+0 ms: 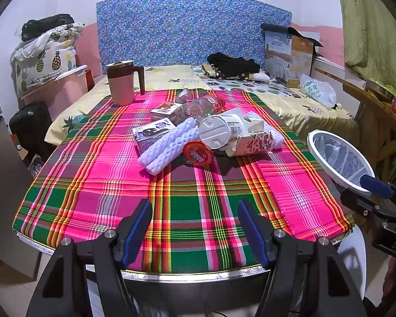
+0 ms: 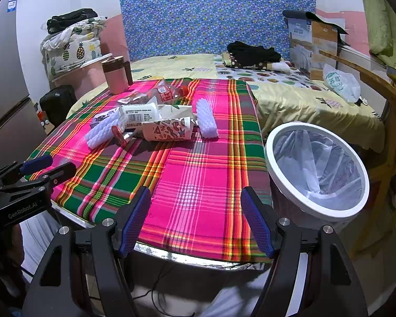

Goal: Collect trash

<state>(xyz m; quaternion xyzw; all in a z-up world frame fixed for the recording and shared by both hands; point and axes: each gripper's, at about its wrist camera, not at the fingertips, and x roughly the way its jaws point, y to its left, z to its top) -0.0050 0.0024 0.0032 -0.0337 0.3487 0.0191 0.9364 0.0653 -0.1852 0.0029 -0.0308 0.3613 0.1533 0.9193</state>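
The left gripper (image 1: pixel 194 227) hangs over the near edge of the plaid tablecloth (image 1: pixel 187 211), jaws spread wide with nothing between them. Well ahead of it lies the trash heap: a white foam net sleeve (image 1: pixel 166 145), a red lid (image 1: pixel 198 153), a white cup (image 1: pixel 221 130), a patterned carton (image 1: pixel 253 142), a milk carton (image 1: pixel 153 132) and a crushed plastic bottle (image 1: pixel 200 107). Beyond, ahead-left, stands a pink jug (image 1: pixel 122 83).

The right gripper (image 2: pixel 196 223) is likewise wide apart and empty. Just to its right stands the white-rimmed bin (image 2: pixel 316 169), lined with a clear bag, beside the table's edge.
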